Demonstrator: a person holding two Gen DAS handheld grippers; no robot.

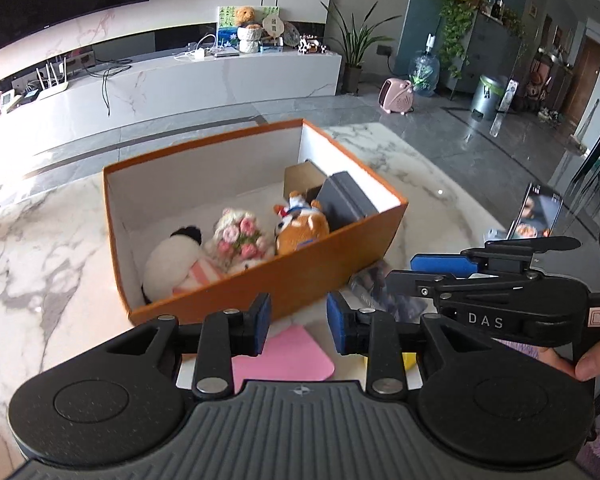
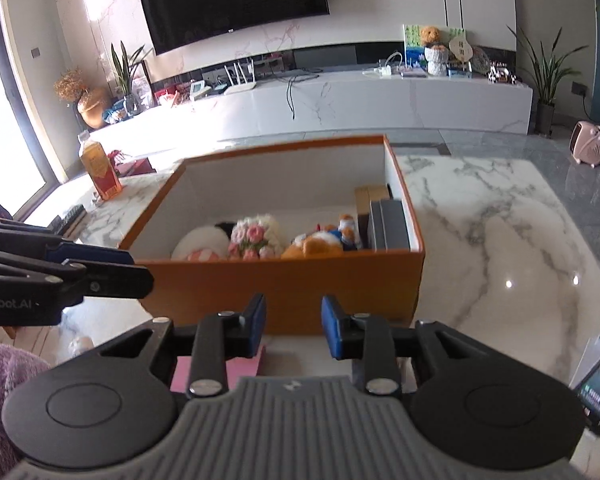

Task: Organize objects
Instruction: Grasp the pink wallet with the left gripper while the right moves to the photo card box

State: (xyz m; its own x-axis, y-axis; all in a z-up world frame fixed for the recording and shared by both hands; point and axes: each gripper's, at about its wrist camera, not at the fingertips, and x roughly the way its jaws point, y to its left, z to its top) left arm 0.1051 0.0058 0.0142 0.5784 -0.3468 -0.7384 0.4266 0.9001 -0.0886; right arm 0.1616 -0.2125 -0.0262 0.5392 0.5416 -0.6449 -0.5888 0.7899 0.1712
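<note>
On the marble tabletop (image 2: 500, 216) an orange box (image 2: 284, 280) is sitting open, already holding a panda plush (image 1: 168, 256), a crocheted bouquet (image 1: 240, 240), a fox plush (image 1: 300, 228) and a dark case (image 1: 348, 196) standing against its right wall. Just in front of the box, a pink notepad (image 1: 288, 352) is lying flat, with something yellow (image 1: 408, 360) peeking out beside it. Both claws are hovering above this near strip: the left claw (image 1: 299, 320) is standing narrowly parted and empty, and the right claw (image 2: 293, 328) is likewise gaping a little with nothing between its pads. Judging by what is lying loose, the pad is probably going in next; doing that well is calling for lowering one claw low and shallow, pinching a free edge, then lifting clear of the box wall before releasing over the empty left floor.
</note>
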